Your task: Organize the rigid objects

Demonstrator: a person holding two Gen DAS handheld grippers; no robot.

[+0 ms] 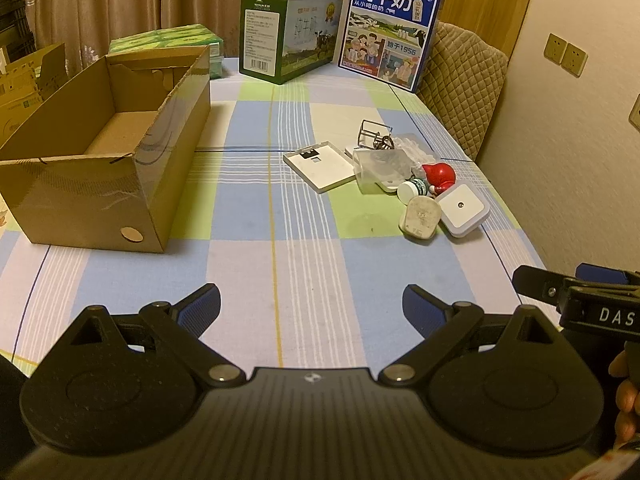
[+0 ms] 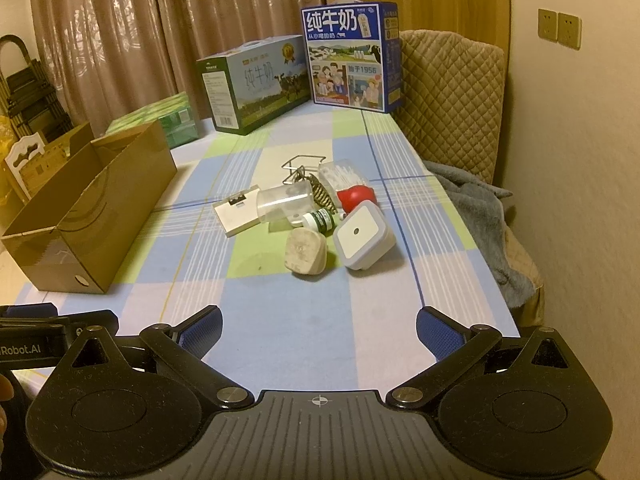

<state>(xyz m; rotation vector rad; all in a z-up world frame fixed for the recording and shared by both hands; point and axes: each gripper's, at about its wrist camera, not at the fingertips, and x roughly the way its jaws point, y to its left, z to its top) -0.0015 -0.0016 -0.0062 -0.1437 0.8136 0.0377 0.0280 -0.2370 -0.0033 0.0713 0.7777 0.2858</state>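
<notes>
A pile of small rigid objects lies on the checked tablecloth: a white flat panel [image 1: 320,166] [image 2: 239,214], a clear plastic cup [image 2: 285,203], a white square night light [image 1: 463,209] [image 2: 362,236], a beige plug [image 1: 420,222] [image 2: 306,255], a small green-labelled bottle [image 2: 320,220], a red toy [image 1: 439,176] [image 2: 356,196] and a wire frame [image 1: 374,134]. An open cardboard box [image 1: 100,152] [image 2: 88,216] stands at the left. My left gripper [image 1: 311,312] is open and empty near the front edge. My right gripper [image 2: 319,330] is open and empty, short of the pile.
Two milk cartons [image 1: 290,36] [image 1: 390,32] and green tissue packs [image 1: 176,42] stand at the table's far end. A quilted chair [image 2: 452,96] with a grey blanket [image 2: 480,216] is at the right, by the wall.
</notes>
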